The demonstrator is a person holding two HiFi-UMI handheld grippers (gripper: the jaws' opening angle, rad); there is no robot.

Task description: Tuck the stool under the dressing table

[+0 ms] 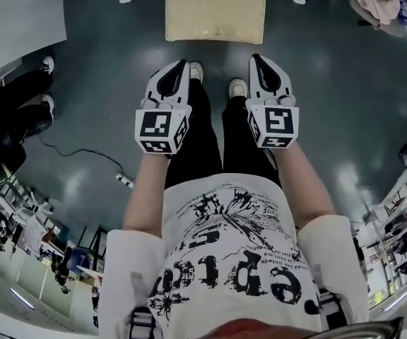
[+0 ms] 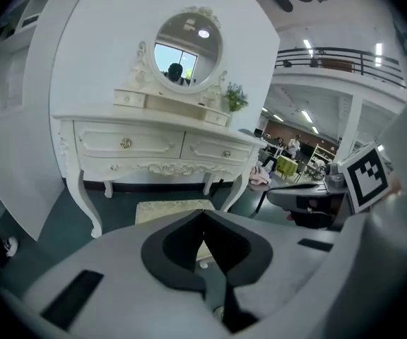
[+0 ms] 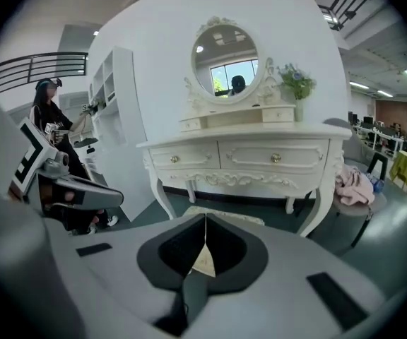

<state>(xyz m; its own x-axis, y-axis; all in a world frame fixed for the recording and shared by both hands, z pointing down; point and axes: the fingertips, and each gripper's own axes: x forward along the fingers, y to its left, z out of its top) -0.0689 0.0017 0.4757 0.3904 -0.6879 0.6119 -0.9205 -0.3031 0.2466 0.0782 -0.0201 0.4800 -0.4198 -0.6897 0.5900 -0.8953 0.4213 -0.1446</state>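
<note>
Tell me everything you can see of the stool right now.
The stool shows a rectangular cream top with a textured, fabric-like surface; its legs are hidden. It stands level on the dark floor, ahead of the person's feet, in front of the white dressing table, roughly between its front legs, not fully under. Nothing rests on it. The left gripper and right gripper hang short of it, tongs shut, not touching.
</note>
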